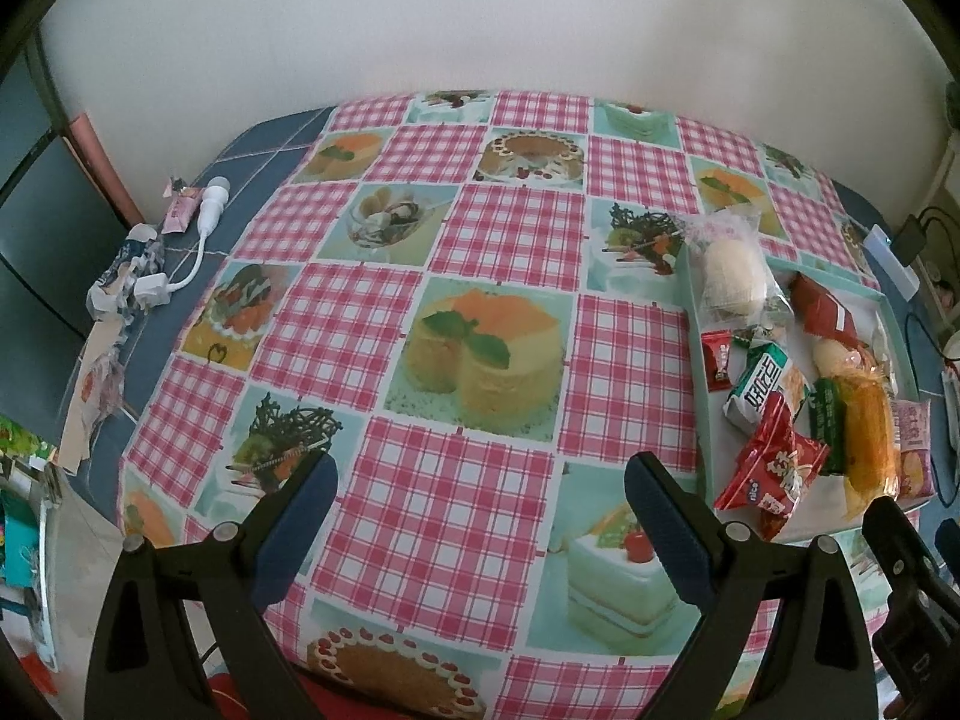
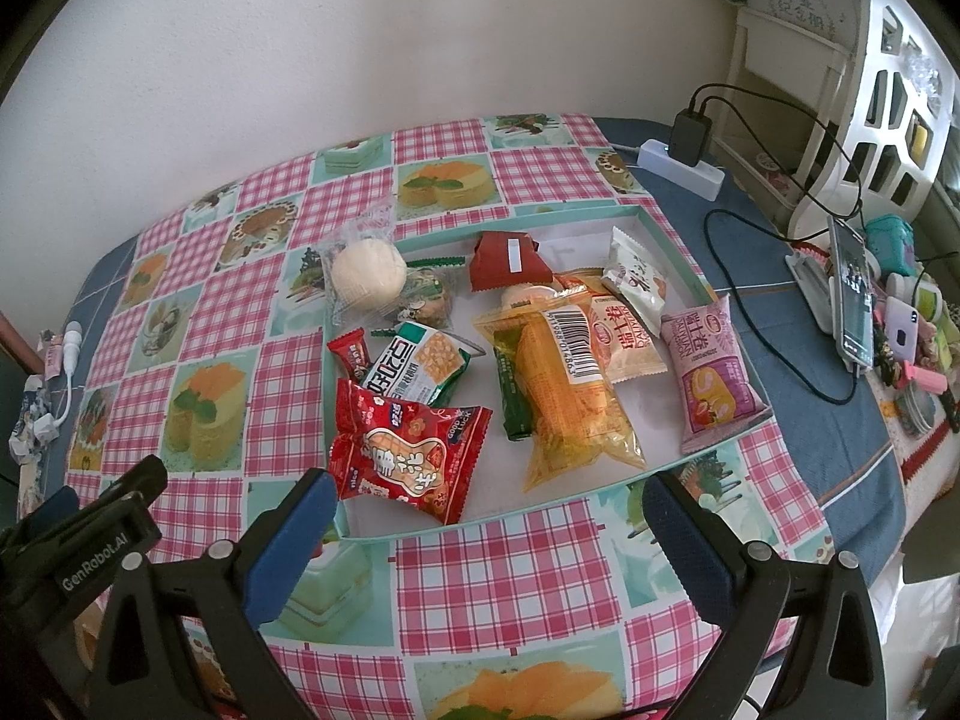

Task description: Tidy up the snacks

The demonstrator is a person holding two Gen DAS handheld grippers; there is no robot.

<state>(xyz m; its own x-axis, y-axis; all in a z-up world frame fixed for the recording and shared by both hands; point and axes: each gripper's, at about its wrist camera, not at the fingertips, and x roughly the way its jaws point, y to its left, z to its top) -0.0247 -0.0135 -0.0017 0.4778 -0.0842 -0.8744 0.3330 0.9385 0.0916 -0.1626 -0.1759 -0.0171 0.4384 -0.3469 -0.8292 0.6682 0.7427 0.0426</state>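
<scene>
- Pink-checked cloth [image 1: 456,252] is covering the tabletop; you are holding both claws over its near edge.
- Left claw [image 1: 480,516] and right claw [image 2: 489,531] are gaping wide, grasping nothing.
- Snacks [image 2: 558,384] are lying piled inside the tray [image 2: 672,240] toward the right edge.

Black left gripper [image 1: 480,492] and right gripper [image 2: 489,510]: blue-padded jaws, silver screws.

Home dining corner: table with cake-print checked tablecloth [image 1: 456,252] against plain wall; power strip with charger [image 2: 681,159], phone [image 2: 852,294], white shelf [image 2: 882,90] at 2 o'clock.
</scene>
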